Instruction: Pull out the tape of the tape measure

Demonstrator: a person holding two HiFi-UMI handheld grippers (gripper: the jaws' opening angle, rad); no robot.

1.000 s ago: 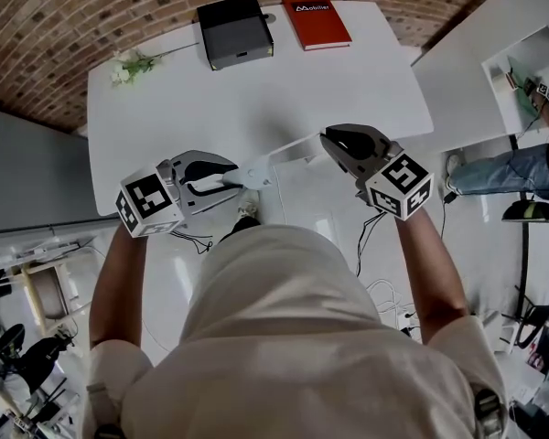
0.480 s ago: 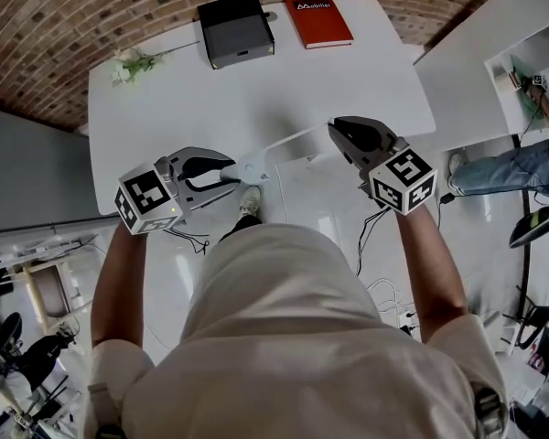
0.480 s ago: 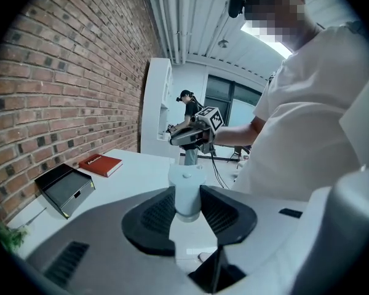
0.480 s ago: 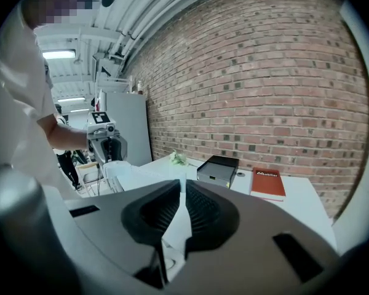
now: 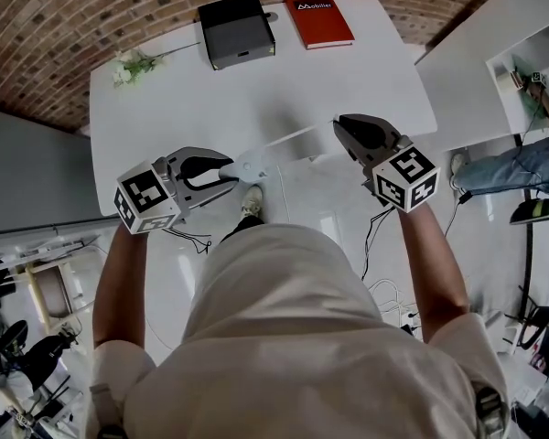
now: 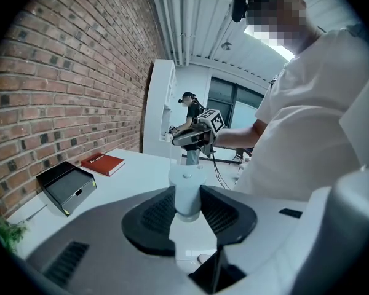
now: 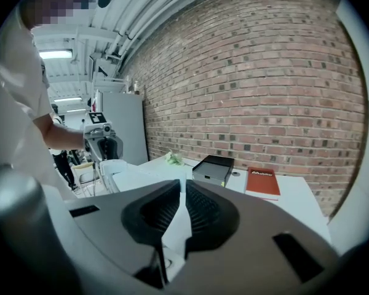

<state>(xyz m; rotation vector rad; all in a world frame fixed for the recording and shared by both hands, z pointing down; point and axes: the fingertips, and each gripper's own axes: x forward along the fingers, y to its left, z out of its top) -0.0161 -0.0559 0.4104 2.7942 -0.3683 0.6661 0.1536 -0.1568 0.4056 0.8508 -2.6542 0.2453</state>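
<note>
Just along table [image 5: 165, 126] edge: tape measure [image 5: 253, 166], tape [image 5: 297, 141].

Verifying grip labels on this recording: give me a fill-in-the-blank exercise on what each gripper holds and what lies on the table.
The tape measure case is clamped in the ____ gripper.
The right gripper is shut on the ____ drawn from that case.
On the table, beside the black box, lies a ____ book.
Missing words: left, tape, red.
</note>
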